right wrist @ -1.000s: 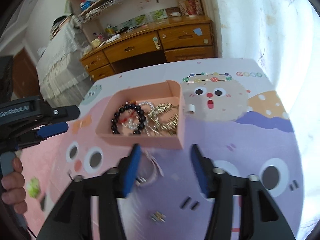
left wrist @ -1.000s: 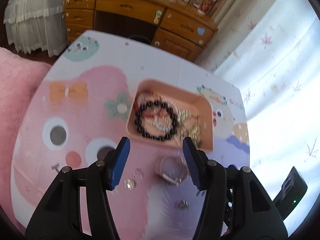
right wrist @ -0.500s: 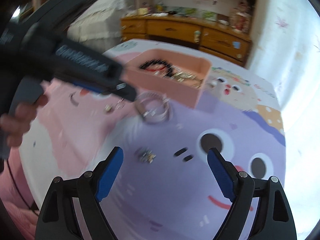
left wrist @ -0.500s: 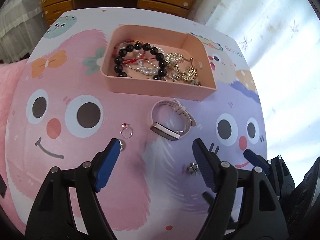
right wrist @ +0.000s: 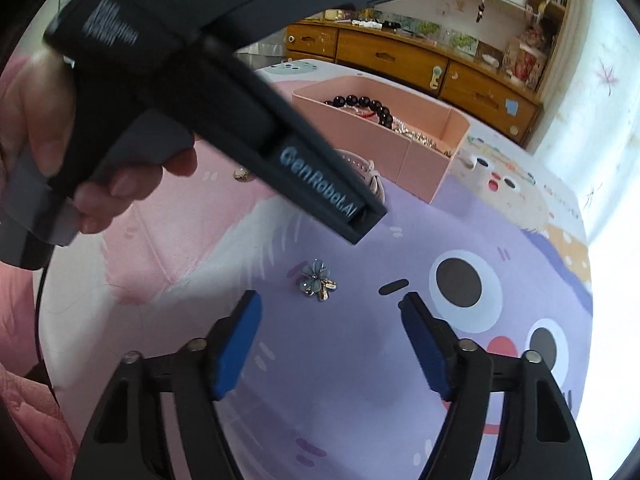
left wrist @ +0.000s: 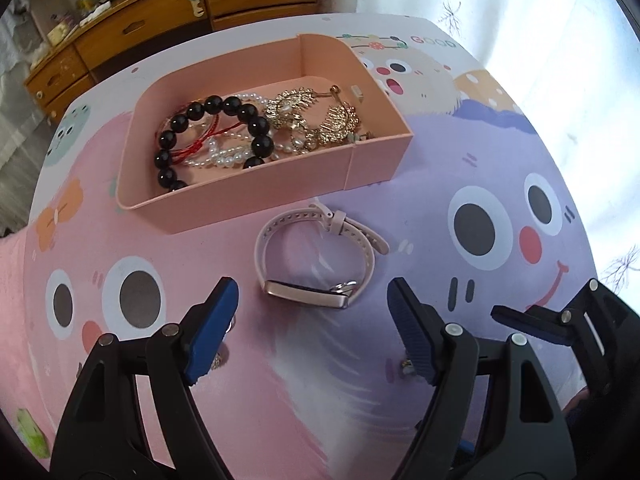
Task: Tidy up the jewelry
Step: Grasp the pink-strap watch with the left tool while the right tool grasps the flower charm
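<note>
A pink box (left wrist: 372, 160) on the cartoon mat holds a black bead bracelet (left wrist: 248, 114), pearls and gold pieces. A pink watch (left wrist: 316, 256) lies on the mat just in front of the box. My left gripper (left wrist: 312, 316) is open and empty, its fingers straddling the near side of the watch. A small earring (left wrist: 218, 358) peeks out beside the left finger. My right gripper (right wrist: 332, 332) is open and empty, just short of a blue flower brooch (right wrist: 318, 280). The box also shows in the right wrist view (right wrist: 424, 160).
The left gripper's body (right wrist: 200, 80) and the hand on it cross the right wrist view and hide most of the watch. A small ring (right wrist: 242, 174) lies on the pink part of the mat. A wooden dresser (left wrist: 180, 12) stands beyond the table. A curtain (left wrist: 540, 40) hangs at the right.
Both grippers have dropped closer to the mat. The left one now frames the watch; the right one has closed in on the flower brooch. Both stay open.
</note>
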Demonstrator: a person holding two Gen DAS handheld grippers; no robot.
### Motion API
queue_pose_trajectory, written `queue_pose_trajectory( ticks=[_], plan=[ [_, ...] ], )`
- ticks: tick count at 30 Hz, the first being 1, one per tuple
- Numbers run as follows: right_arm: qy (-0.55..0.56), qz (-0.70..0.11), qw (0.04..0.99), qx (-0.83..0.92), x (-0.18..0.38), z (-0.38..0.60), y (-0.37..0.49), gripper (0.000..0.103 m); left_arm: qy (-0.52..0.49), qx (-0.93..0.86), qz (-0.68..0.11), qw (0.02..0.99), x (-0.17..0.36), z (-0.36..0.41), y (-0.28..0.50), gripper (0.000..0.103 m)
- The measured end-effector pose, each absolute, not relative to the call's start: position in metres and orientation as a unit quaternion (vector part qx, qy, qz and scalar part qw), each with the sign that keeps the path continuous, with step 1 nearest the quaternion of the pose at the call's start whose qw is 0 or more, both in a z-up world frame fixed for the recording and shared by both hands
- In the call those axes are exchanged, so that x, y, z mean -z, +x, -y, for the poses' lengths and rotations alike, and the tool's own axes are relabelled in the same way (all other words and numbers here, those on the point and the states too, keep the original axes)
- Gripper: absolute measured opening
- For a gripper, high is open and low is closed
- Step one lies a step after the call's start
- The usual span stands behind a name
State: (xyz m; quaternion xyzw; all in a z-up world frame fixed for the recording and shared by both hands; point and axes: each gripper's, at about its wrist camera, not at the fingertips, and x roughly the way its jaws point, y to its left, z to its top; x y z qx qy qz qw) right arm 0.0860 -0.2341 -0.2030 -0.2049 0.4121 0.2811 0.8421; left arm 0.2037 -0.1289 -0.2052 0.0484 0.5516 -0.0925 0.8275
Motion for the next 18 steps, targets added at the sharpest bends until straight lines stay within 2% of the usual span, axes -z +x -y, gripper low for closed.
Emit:
queue_pose_trajectory(
  ticks=[3,5,7,9,13,15,17,18],
  plan=[
    [-0.195,-0.414,0.84,-0.292,0.205,0.234,0.087,0.065,0.068,0.091,-0.555,0.824,0.212,0.132,0.203,0.074],
    [-0.196,-0.415,0.837,-0.298,0.207,0.232,0.087,0.059,0.077,0.086,-0.555,0.824,0.216,0.134,0.204,0.07],
    [-0.198,-0.415,0.834,-0.303,0.208,0.23,0.088,0.055,0.074,0.087,-0.553,0.825,0.216,0.134,0.205,0.061],
    [-0.199,-0.414,0.833,-0.309,0.21,0.227,0.088,0.053,0.064,0.089,-0.554,0.825,0.217,0.134,0.206,0.058],
    [-0.198,-0.414,0.831,-0.315,0.212,0.221,0.09,0.05,0.069,0.084,-0.551,0.827,0.217,0.135,0.205,0.056],
    [-0.202,-0.417,0.827,-0.318,0.216,0.218,0.093,0.046,0.074,0.083,-0.55,0.828,0.217,0.139,0.205,0.055],
    [-0.206,-0.424,0.823,-0.318,0.221,0.217,0.096,0.038,0.073,0.082,-0.551,0.828,0.216,0.138,0.204,0.055],
    [-0.201,-0.423,0.824,-0.319,0.221,0.216,0.098,0.037,0.072,0.082,-0.55,0.828,0.215,0.138,0.203,0.055]
  ],
)
